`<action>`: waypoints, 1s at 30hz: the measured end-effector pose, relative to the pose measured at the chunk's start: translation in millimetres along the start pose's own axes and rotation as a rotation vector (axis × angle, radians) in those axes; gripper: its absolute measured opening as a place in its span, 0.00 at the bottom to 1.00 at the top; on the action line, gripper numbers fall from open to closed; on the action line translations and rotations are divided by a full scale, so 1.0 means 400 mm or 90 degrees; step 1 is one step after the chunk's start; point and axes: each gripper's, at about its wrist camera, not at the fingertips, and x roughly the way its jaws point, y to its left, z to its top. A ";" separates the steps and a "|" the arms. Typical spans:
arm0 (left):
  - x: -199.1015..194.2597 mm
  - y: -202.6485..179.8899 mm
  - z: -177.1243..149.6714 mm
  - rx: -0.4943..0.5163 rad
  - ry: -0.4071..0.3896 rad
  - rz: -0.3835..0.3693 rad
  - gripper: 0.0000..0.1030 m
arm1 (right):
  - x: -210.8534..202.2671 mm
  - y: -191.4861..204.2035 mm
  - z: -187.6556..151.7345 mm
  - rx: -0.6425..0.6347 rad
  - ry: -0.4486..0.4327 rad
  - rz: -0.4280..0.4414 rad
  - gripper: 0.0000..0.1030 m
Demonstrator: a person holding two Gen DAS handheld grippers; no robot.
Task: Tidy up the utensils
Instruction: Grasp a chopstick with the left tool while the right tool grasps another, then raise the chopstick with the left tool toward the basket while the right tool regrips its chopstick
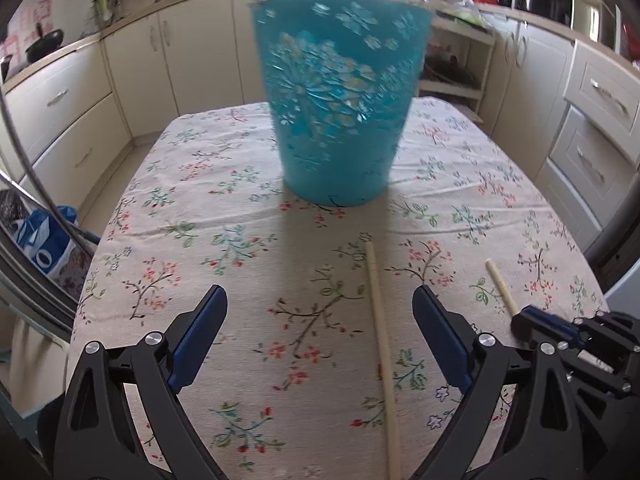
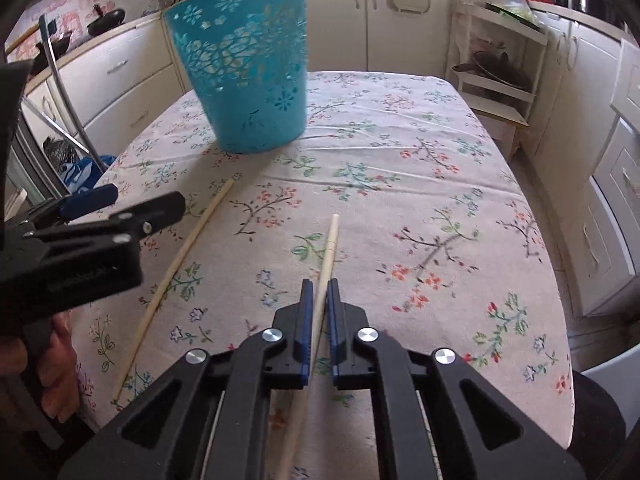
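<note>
A turquoise perforated basket [image 1: 340,96] stands upright on the floral tablecloth [image 1: 224,208]; it also shows in the right wrist view [image 2: 248,68]. One pale wooden chopstick [image 1: 382,344] lies on the cloth between the fingers of my open left gripper [image 1: 320,304], nearer the right finger; it also shows in the right wrist view [image 2: 180,264]. My right gripper [image 2: 319,294] is shut on a second chopstick [image 2: 329,244], whose tip points forward just above the cloth. That chopstick [image 1: 502,288] and the right gripper [image 1: 532,320] show at the lower right of the left wrist view.
Cream kitchen cabinets [image 1: 192,52] run around the table. A white open shelf unit [image 2: 500,68] with pans stands at the back right. A blue and white bag [image 1: 40,240] sits on the floor at the left. My left gripper [image 2: 92,204] shows at the left edge of the right wrist view.
</note>
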 end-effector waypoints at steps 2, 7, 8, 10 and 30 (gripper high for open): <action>0.023 -0.020 0.001 0.019 0.024 -0.004 0.72 | -0.005 -0.021 -0.005 0.029 -0.004 0.019 0.05; 0.038 -0.023 -0.010 0.025 0.043 -0.048 0.12 | -0.008 -0.035 -0.009 0.052 -0.013 0.043 0.07; 0.038 -0.014 -0.008 0.018 0.048 -0.054 0.06 | -0.009 -0.040 -0.012 0.060 -0.016 0.052 0.07; 0.030 0.008 -0.007 -0.007 0.054 -0.068 0.06 | -0.010 -0.050 -0.014 0.072 -0.019 0.067 0.07; 0.068 0.047 0.025 -0.008 0.085 -0.042 0.34 | -0.009 -0.023 -0.021 0.031 -0.035 0.086 0.10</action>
